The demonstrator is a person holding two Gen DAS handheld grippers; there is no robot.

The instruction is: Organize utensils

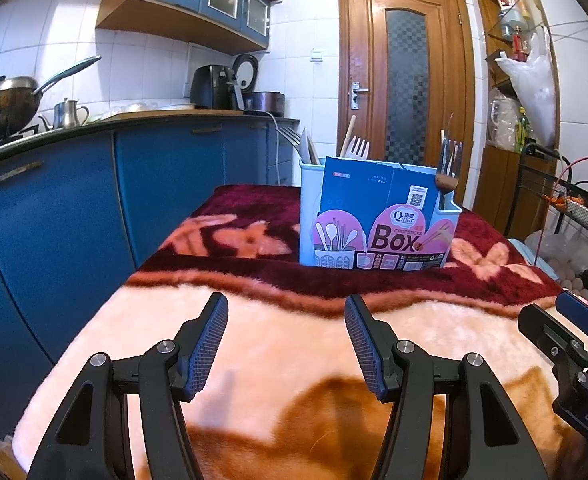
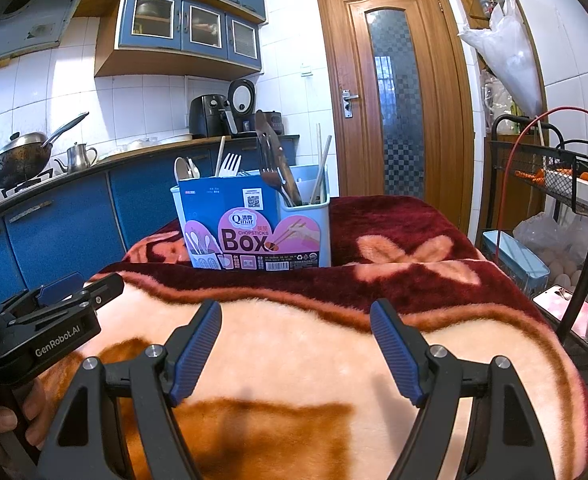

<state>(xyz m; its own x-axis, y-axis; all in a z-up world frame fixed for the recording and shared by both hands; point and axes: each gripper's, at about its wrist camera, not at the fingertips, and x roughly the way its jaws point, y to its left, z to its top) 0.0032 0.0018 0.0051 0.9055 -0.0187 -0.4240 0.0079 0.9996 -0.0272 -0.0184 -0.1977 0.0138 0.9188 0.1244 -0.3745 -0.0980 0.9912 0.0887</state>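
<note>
A light blue utensil holder [image 1: 309, 216] with a "Chopsticks Box" label stands on the far part of a blanket-covered table [image 1: 286, 340]. It holds forks, a white fork [image 1: 358, 148], chopsticks and a wooden spatula [image 2: 272, 156]. It also shows in the right wrist view [image 2: 322, 232]. My left gripper [image 1: 286, 344] is open and empty above the blanket, well short of the holder. My right gripper [image 2: 296, 354] is open and empty too, beside the left one. The right gripper's body shows at the left view's right edge [image 1: 574, 340]; the left gripper's body shows at the right view's left edge [image 2: 46, 320].
Blue kitchen cabinets [image 1: 94, 208] with a wok [image 1: 6, 104] and kettle run along the left. A wooden door [image 1: 406, 92] is behind the table. A black wire rack [image 2: 554, 176] with a phone [image 2: 570, 314] and eggs stands at the right.
</note>
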